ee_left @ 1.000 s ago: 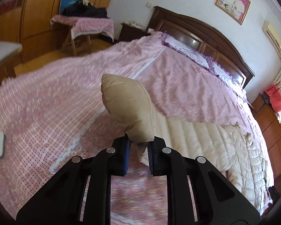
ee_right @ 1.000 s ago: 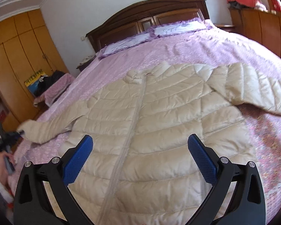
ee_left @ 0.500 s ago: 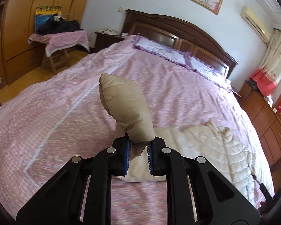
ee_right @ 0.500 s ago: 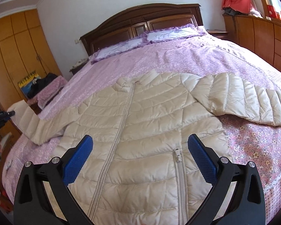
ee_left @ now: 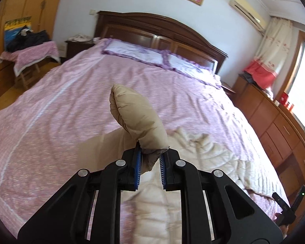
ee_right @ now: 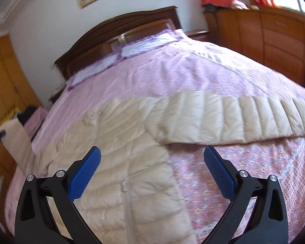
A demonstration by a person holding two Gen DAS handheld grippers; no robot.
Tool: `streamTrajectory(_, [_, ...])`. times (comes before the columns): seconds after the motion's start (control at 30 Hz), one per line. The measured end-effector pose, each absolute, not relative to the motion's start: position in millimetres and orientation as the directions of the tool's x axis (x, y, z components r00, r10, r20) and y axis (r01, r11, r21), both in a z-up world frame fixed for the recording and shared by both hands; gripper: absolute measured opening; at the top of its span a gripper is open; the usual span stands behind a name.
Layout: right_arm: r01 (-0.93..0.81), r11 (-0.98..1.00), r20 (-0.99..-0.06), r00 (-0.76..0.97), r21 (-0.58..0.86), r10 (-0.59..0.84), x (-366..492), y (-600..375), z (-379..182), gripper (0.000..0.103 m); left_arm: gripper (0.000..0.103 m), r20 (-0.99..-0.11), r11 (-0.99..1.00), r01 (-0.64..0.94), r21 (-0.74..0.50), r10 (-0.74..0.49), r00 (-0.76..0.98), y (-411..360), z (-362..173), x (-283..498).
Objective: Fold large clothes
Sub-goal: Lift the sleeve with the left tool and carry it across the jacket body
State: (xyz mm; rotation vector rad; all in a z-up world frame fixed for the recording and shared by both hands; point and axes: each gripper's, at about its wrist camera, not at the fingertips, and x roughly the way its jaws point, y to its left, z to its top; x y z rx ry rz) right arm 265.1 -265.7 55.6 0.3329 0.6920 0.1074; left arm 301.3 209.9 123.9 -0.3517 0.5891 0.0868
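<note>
A cream quilted puffer jacket [ee_right: 132, 142] lies front up and zipped on the pink bedspread [ee_right: 193, 77]. My left gripper [ee_left: 150, 158] is shut on the cuff of its left sleeve [ee_left: 136, 118] and holds it raised over the jacket body [ee_left: 203, 152]. That lifted sleeve also shows in the right wrist view [ee_right: 16, 138] at the far left. My right gripper [ee_right: 152, 162] is open and empty above the jacket's right side. The other sleeve [ee_right: 244, 120] lies stretched out flat to the right.
A dark wooden headboard [ee_left: 162, 30] and purple-edged pillows [ee_left: 152, 55] are at the far end. A wooden dresser [ee_left: 274, 122] runs along the right. A small cloth-covered table [ee_left: 28, 55] with dark clothes stands at the left by wardrobes.
My left gripper has carried the sleeve cuff up and inward over the jacket body. My right gripper has swung right, toward the outstretched sleeve, still open.
</note>
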Motion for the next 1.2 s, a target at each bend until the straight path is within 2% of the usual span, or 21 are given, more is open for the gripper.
streamTrajectory(0.13, [0.052, 0.933, -0.616, 0.764, 0.356, 0.192, 267, -284, 53, 0.098, 0.015, -0.570, 0.948, -0.124, -0.293, -0.069, 0.819, 158, 125, 326])
streamTrajectory(0.27, [0.039, 0.965, -0.596, 0.792, 0.261, 0.129, 265, -286, 58, 0.098, 0.015, -0.590, 0.960, -0.054, -0.275, -0.124, 0.798, 111, 119, 345])
streamTrajectory(0.37, [0.039, 0.975, -0.592, 0.799, 0.220, 0.102, 266, -289, 58, 0.098, 0.015, -0.624, 0.970, -0.050, -0.236, -0.112, 0.774, 83, 114, 358])
streamTrajectory(0.5, [0.035, 0.959, -0.590, 0.794, 0.280, 0.143, 265, -300, 57, 0.098, 0.015, -0.637, 0.971, -0.042, -0.235, -0.121, 0.761, 58, 111, 371])
streamTrajectory(0.93, [0.095, 0.945, -0.626, 0.769, 0.311, 0.129, 268, -321, 47, 0.098, 0.016, -0.675, 0.965, 0.032, -0.260, -0.205, 0.709, -15, 77, 404])
streamTrajectory(1.2, [0.124, 0.928, -0.630, 0.765, 0.351, 0.136, 268, -340, 44, 0.098, 0.016, -0.701, 0.968, 0.047, -0.245, -0.210, 0.681, -57, 45, 418])
